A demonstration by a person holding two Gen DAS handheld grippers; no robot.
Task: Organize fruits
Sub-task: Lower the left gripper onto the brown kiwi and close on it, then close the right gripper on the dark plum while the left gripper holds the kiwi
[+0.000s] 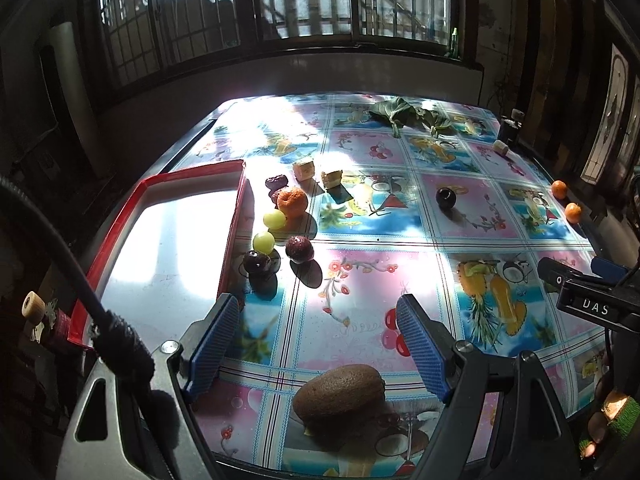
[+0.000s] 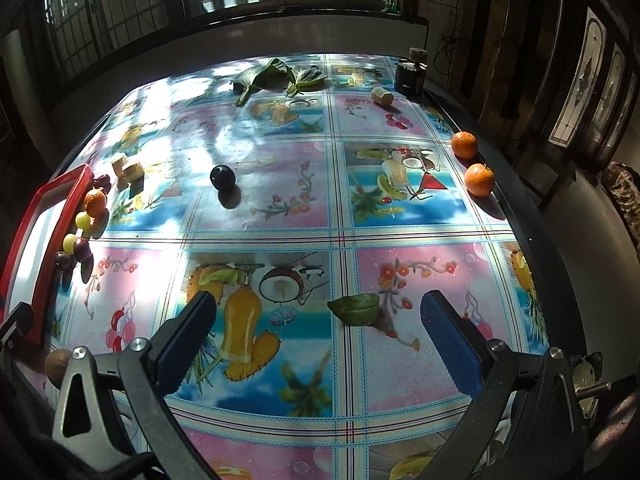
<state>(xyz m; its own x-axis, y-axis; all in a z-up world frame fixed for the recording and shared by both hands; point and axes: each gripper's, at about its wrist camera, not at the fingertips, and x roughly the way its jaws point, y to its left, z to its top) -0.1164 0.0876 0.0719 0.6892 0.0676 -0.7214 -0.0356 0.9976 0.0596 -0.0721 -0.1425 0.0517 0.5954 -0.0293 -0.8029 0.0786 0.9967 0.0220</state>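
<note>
My left gripper (image 1: 318, 312) is spread wide, nothing pinched; kiwi (image 1: 339, 393) on the table between and just below its pads. Right gripper (image 2: 320, 312) also spread; green fruit piece (image 2: 355, 309) lies just past its tips. Farther left: red tray (image 1: 234, 216), grapes (image 1: 264, 241), orange (image 1: 292, 202) beside it. Dark plum (image 2: 222, 177) mid-table; two oranges (image 2: 479, 179) at far right edge.

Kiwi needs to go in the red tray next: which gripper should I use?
Left. The kiwi lies right between the open left gripper fingers, and the red tray sits just to its left. The right gripper is open over a green fruit piece, farther from both.
</note>
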